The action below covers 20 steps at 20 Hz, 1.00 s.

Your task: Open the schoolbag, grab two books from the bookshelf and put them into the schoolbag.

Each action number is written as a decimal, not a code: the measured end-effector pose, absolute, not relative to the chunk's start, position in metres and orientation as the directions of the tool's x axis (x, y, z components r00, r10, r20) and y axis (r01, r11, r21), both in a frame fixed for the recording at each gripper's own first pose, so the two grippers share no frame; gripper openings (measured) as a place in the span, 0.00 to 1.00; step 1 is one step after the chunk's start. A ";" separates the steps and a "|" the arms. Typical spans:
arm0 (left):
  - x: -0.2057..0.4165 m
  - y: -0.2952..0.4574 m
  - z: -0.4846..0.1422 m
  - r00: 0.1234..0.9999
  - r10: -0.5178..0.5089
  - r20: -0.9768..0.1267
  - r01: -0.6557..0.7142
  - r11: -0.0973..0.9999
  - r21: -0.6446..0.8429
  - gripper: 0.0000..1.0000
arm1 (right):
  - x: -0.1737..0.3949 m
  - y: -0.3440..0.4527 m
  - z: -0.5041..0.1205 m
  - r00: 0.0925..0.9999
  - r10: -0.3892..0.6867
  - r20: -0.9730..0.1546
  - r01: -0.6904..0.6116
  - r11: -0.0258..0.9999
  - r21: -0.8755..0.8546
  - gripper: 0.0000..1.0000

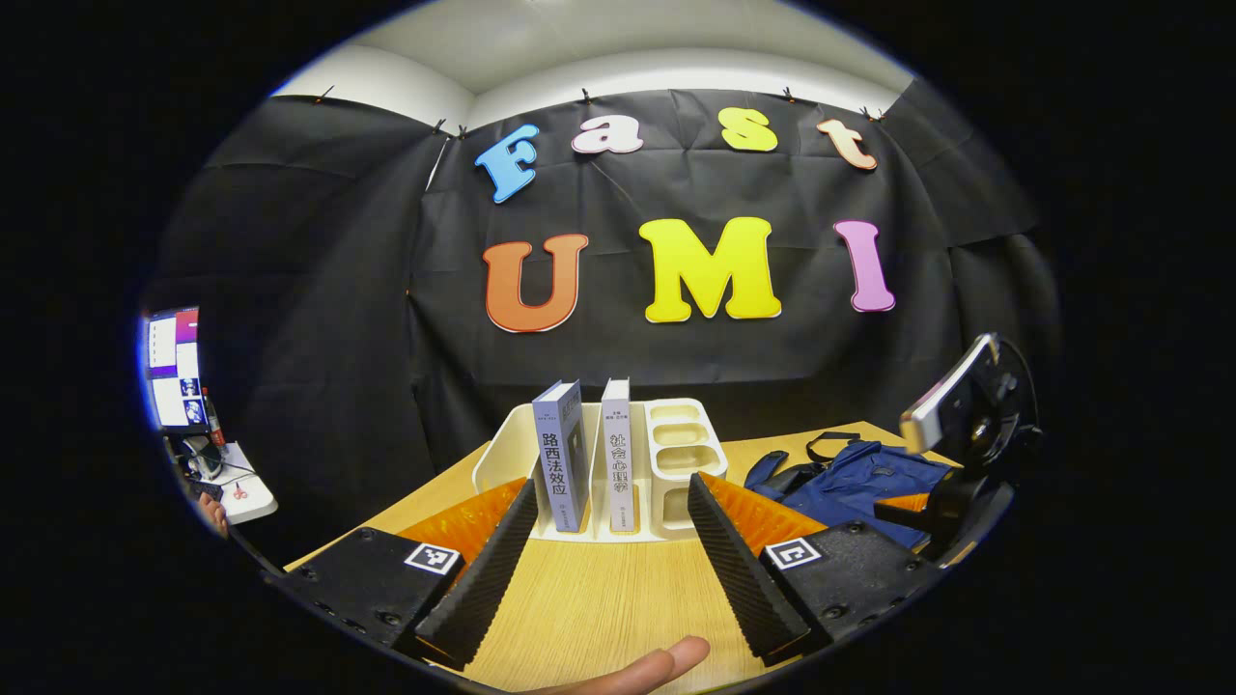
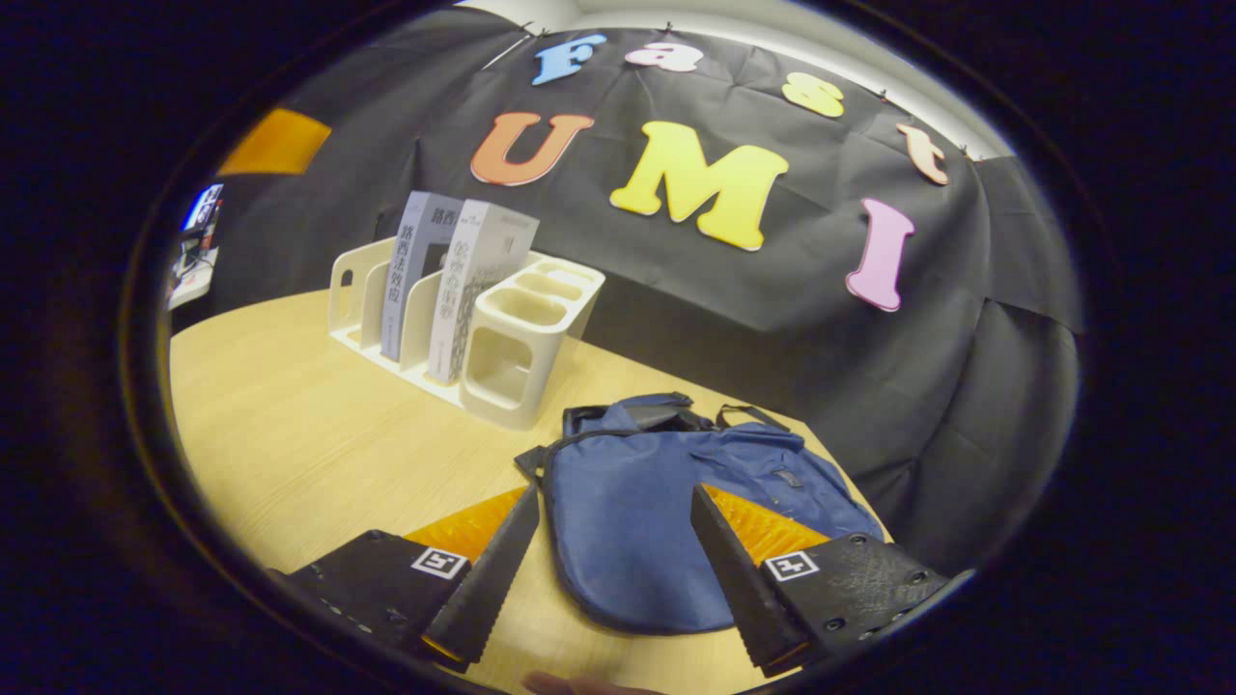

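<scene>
Black cloth walls close off the booth behind a pale wooden table (image 2: 290,434). On it stands a white plastic bookshelf (image 1: 502,454) with upright dividers and 3 small cup-like pockets at one end. Just 2 books sit in its slots, both upright with spines out: a grey-blue book (image 1: 562,454) and a white book (image 1: 618,454) just beside it.

To the right of the rack lies 1 blue schoolbag (image 2: 657,512), flat on the table. Its dark zipper line runs round the near edge and looks closed, so I judge the opening step not yet done.

From its own view, the left gripper (image 1: 608,569) hovers over bare table facing the 2 books, jaws spread wide and holding nothing. Across the table in that view, the second handheld gripper rises above the bag. The right gripper (image 2: 613,569) hangs over the bag's near edge, its jaws likewise spread, with cloth between them but not pinched.

The bag is soft, thin fabric and probably light; it will likely bunch and slide rather than resist, so 1 gripper should pin the cloth while the other takes the zipper pull, which is too small to pick out here. The books look stiff and moderately heavy, with possibly smooth covers; the best hold is across the spine near the top, where each stands clear of the dividers.
</scene>
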State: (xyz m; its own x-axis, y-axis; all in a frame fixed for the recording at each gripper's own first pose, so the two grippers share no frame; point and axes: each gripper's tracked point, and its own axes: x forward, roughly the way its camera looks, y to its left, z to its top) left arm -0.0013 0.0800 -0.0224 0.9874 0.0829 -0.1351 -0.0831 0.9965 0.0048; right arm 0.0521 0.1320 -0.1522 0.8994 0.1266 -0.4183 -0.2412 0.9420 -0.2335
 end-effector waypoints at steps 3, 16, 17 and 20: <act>0.000 0.080 -0.022 0.988 0.079 -0.133 -0.078 0.997 0.015 0.98 | 0.057 0.139 -0.172 0.887 0.091 -0.452 -0.241 0.928 -0.285 0.95; 0.010 0.095 -0.040 0.975 0.105 -0.194 -0.109 0.994 -0.009 0.99 | 0.085 0.126 -0.190 0.908 -0.104 -0.405 -0.152 0.820 -0.552 0.84; 0.011 0.097 -0.043 0.974 0.108 -0.197 -0.112 0.994 -0.011 0.99 | 0.085 0.124 -0.187 0.911 -0.112 -0.396 -0.145 0.813 -0.564 0.82; 0.012 0.099 -0.044 0.972 0.112 -0.205 -0.119 0.993 -0.022 0.99 | 0.084 0.120 -0.171 0.922 -0.119 -0.369 -0.130 0.801 -0.584 0.75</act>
